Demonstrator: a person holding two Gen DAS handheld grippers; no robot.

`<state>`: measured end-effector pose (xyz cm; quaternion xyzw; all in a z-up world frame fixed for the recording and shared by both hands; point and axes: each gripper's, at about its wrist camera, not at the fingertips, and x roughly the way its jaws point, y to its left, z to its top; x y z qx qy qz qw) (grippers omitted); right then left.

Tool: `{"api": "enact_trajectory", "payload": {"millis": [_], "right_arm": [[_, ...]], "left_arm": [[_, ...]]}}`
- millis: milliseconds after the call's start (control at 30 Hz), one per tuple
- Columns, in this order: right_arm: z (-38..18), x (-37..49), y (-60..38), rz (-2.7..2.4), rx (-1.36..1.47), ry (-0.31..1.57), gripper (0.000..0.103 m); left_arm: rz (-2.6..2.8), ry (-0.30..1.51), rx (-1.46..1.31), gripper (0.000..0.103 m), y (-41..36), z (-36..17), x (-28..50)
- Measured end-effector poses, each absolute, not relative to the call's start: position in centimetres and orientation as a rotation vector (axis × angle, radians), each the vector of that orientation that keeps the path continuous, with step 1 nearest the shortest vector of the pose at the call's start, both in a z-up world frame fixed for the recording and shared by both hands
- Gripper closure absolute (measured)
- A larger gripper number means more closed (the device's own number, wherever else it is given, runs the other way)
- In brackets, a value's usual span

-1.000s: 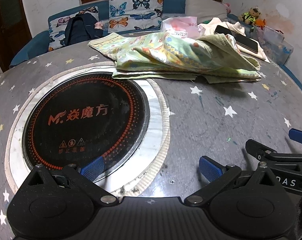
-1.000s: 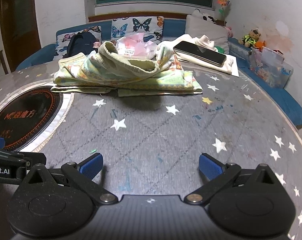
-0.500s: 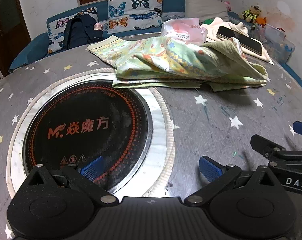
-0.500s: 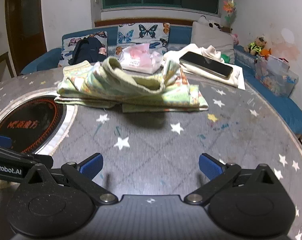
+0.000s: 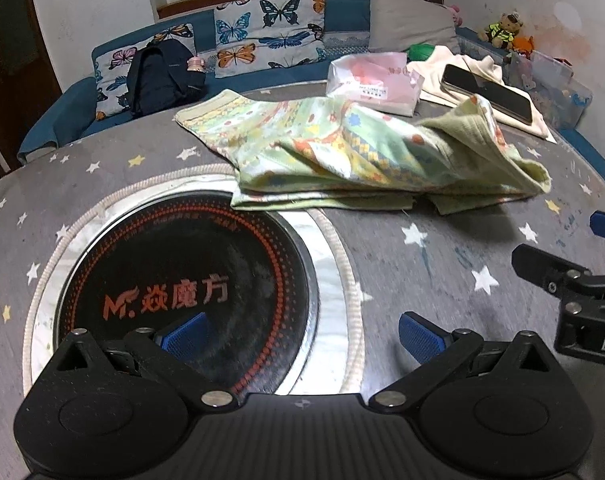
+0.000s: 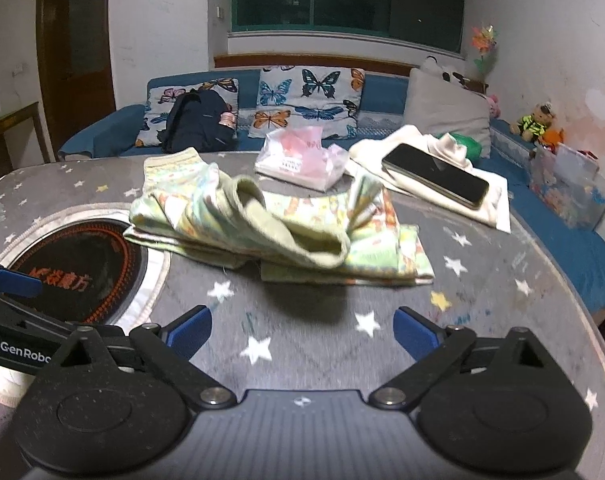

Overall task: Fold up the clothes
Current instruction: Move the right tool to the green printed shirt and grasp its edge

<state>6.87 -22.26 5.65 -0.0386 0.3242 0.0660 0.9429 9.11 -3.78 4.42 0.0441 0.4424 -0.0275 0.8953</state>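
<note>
A pale green patterned garment (image 5: 354, 156) lies loosely folded and rumpled on the grey star-print table (image 5: 442, 264), past the round black cooktop (image 5: 182, 284). It also shows in the right wrist view (image 6: 282, 224). My left gripper (image 5: 302, 334) is open and empty, hovering over the cooktop's near edge, short of the garment. My right gripper (image 6: 302, 330) is open and empty above the bare table in front of the garment. Each gripper shows at the edge of the other's view.
A pink plastic packet (image 6: 302, 160) and a phone (image 6: 434, 176) on a cream folded cloth (image 6: 490, 204) lie behind the garment. A blue sofa with butterfly cushions (image 6: 310, 100), a black backpack (image 6: 198, 120) and a toy box (image 6: 570, 188) stand beyond the table.
Both grippers have risen and tilted up, so the garment sits lower in view and more of the room shows. Both stay open and empty. The garment has not moved.
</note>
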Motion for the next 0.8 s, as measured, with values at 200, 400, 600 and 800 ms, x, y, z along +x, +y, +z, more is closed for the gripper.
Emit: {"api": "enact_trajectory", "payload": {"millis": [200,400,600,800], "right_arm": [[6.7,8.4,-21.9,0.164,-0.109,0.635,0.009],[6.9,10.3,-21.4,0.201,-0.132,0.630,0.018],[6.8,11.9,-20.6,0.250,-0.159,0.633,0.034],[6.4,12.9,-20.4,0.300,-0.152,0.660,0.063]], "left_arm": [[-0.045,0.909,0.091,0.000,-3.3,5.1,10.2],[-0.038,0.902,0.092,0.000,-2.9,5.7,11.3],[-0.030,0.893,0.080,0.000,-2.3,6.3,12.2],[-0.022,0.883,0.070,0.000,-1.8,6.9,12.5]]}}
